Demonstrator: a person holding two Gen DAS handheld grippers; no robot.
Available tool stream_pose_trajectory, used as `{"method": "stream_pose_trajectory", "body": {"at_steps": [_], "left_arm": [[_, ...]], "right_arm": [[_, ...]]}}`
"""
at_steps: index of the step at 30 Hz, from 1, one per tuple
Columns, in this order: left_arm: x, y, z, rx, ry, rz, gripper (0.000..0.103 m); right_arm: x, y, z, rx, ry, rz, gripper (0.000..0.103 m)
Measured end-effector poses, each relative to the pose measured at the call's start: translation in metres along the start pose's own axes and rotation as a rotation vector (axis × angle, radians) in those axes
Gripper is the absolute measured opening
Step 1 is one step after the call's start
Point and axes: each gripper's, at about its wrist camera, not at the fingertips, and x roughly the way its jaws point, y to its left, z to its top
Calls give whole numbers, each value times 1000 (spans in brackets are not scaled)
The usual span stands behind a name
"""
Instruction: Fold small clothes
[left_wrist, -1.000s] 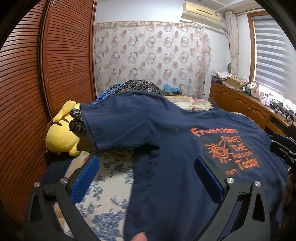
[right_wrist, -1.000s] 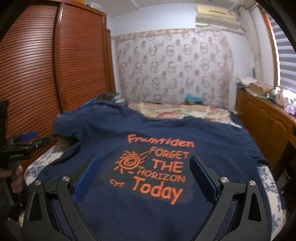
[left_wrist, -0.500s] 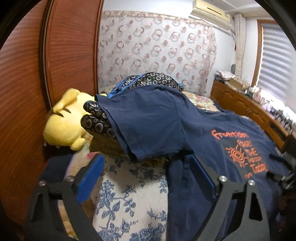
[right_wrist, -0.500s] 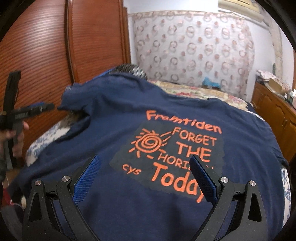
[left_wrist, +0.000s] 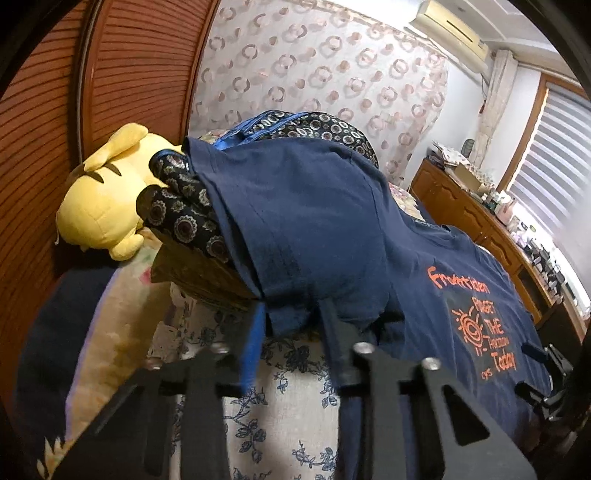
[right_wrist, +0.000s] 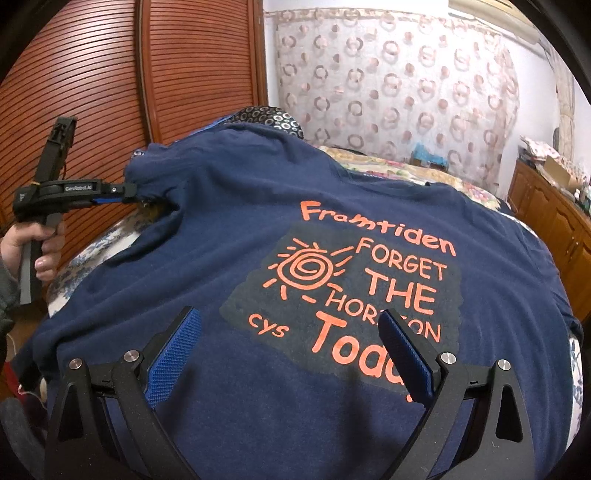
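Across the floral-sheeted bed a navy T-shirt printed in orange is spread face up, its far sleeve draped over a heap of black patterned fabric. Behind the bed a louvred wooden wardrobe and a ring-patterned curtain are seen, and a wooden dresser crowded with small items is set along the window side. A yellow plush toy is wedged between the heap and the wardrobe, just beside the sleeve's edge. The left gripper, held in a hand, is placed at the sleeve hem; its jaws are closing, with the hem's cloth bunched between them, though firm pad contact cannot be confirmed. The right gripper is poised above the shirt's printed chest, its blue pads spread wide and nothing gripped.
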Motion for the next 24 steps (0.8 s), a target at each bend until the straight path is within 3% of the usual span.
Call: {"method": "stream_pose_trajectory", "body": {"at_steps": [2,3,6,13,20,24], "left_arm": [[-3,-3,2,26,-6,11,14],[-4,-5,3,33,-12,19,3],[-11,-12,8,73,-24,23,0],[-18,-53,34,183,-49,-20,0],[7,-122,40,318,26,-111,0],[9,-139,28,347,62,-152,7]], "right_arm": [[0,0,1,0,2,-1,99],[0,0,2,1,1,-1,99],[1,0,2,4,0,-3,99],[1,-1,4,9,-4,-8,99],[0,-2,3,22,-9,-10,99],[-1,-2,3,26,-11,-9,99]]}}
